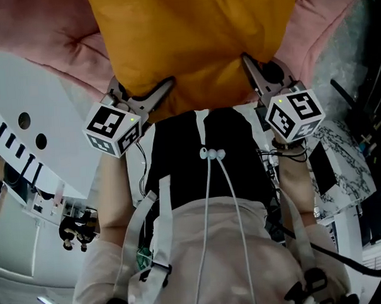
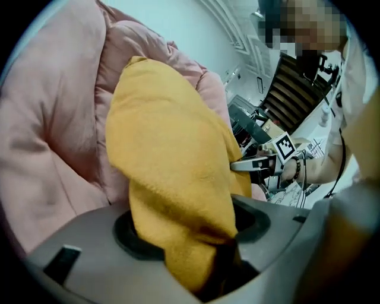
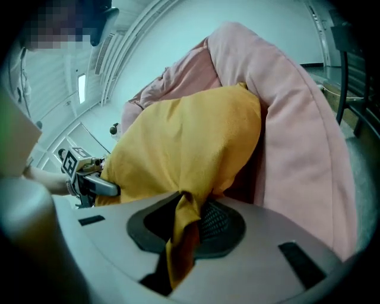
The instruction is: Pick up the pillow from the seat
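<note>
Head view: pillow (image 1: pixel 192 41) pinched at near corners by left claw (image 1: pixel 161 91), right claw (image 1: pixel 248 65).

Mustard-yellow pillow (image 1: pixel 192 41), soft and creased, near corners bunched, against the pink seat (image 1: pixel 41 41).

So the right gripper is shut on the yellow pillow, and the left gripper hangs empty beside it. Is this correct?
Not quite. The left gripper is not empty: it too is shut on the yellow pillow, with the fabric bunched between its jaws, as the left gripper view shows. The right gripper is shut on the pillow, as you said.
</note>
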`<control>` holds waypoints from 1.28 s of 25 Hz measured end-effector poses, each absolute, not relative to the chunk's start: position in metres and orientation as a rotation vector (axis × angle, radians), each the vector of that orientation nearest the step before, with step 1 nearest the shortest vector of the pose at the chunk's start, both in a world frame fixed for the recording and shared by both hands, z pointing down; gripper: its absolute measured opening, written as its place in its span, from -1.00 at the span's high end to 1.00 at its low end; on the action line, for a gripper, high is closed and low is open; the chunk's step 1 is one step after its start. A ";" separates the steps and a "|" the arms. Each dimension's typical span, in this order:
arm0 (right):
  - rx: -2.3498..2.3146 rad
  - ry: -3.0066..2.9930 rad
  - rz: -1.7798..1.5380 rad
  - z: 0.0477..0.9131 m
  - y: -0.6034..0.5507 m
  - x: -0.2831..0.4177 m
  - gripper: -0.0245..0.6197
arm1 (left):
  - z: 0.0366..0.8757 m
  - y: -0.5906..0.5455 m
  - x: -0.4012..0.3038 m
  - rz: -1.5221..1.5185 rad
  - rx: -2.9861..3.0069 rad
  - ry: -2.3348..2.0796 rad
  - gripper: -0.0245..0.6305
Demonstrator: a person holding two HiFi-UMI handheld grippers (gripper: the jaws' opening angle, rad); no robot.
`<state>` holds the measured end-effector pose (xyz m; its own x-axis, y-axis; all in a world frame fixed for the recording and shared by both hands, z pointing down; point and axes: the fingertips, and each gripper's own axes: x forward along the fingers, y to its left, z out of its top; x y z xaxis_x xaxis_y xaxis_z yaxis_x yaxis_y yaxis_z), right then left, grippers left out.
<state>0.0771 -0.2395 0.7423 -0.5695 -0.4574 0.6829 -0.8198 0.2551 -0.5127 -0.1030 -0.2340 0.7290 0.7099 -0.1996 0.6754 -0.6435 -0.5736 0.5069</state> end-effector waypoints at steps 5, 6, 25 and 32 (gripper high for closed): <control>1.207 -2.223 1.195 0.688 -0.236 0.082 0.70 | 0.676 -0.214 -0.100 0.642 2.139 -0.731 0.05; 1.211 -2.255 1.178 0.672 -0.236 0.082 0.70 | 0.660 -0.209 -0.100 0.618 2.144 -0.755 0.06; 1.257 -2.705 0.484 0.375 -0.287 0.103 0.70 | 0.410 -0.240 -0.077 0.202 2.529 -1.049 0.07; 1.318 -2.781 0.328 0.313 -0.295 0.108 0.70 | 0.354 -0.256 -0.072 0.117 2.655 -1.104 0.07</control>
<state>0.1077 -0.2952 0.3126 -0.6363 -0.7601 0.1319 -0.7699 0.6149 -0.1707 -0.0725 -0.2557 0.3540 0.7074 -0.6852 0.1735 -0.7063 -0.6762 0.2095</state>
